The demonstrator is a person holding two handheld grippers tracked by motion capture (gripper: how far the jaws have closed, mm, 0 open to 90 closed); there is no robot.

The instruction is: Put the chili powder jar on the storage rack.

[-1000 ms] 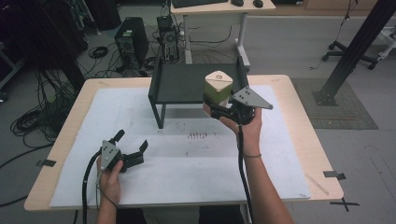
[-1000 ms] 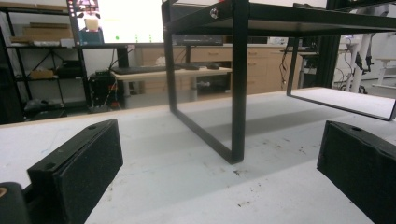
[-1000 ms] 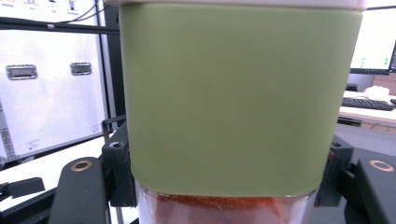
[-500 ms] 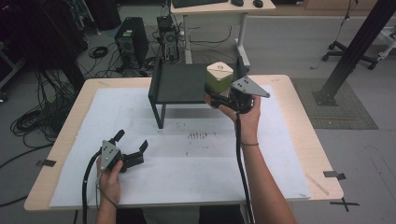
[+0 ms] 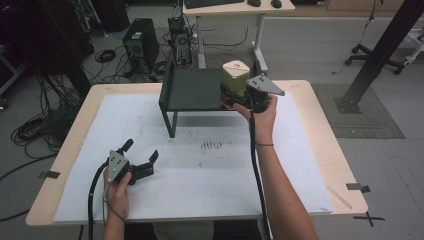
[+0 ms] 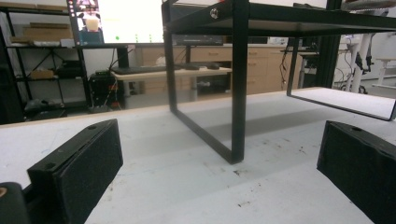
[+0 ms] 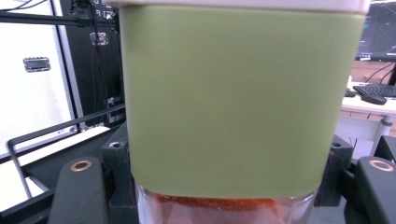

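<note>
A jar (image 5: 236, 75) with a green sleeve, a white lid and a clear base is held upright over the right end of the black metal shelf (image 5: 192, 90). My right gripper (image 5: 232, 96) is shut on the jar's lower part. In the right gripper view the jar (image 7: 238, 107) stands close between the jaws of the right gripper (image 7: 229, 198), with something orange-red in its clear base. My left gripper (image 5: 141, 151) rests open on the table at the front left, pointing at the shelf. Nothing lies between the jaws of the left gripper (image 6: 222, 186), which face a shelf leg (image 6: 239, 84).
White paper (image 5: 210, 170) covers the wooden table (image 5: 320, 125), with dark specks at its middle. Behind the table stand a desk (image 5: 235, 10) with a keyboard, computer towers (image 5: 140, 45) and floor cables. A black post (image 5: 380, 50) rises at the right.
My right gripper has carried the jar away from the person, from the shelf's front edge to above its right end. The left gripper has stayed in place.
</note>
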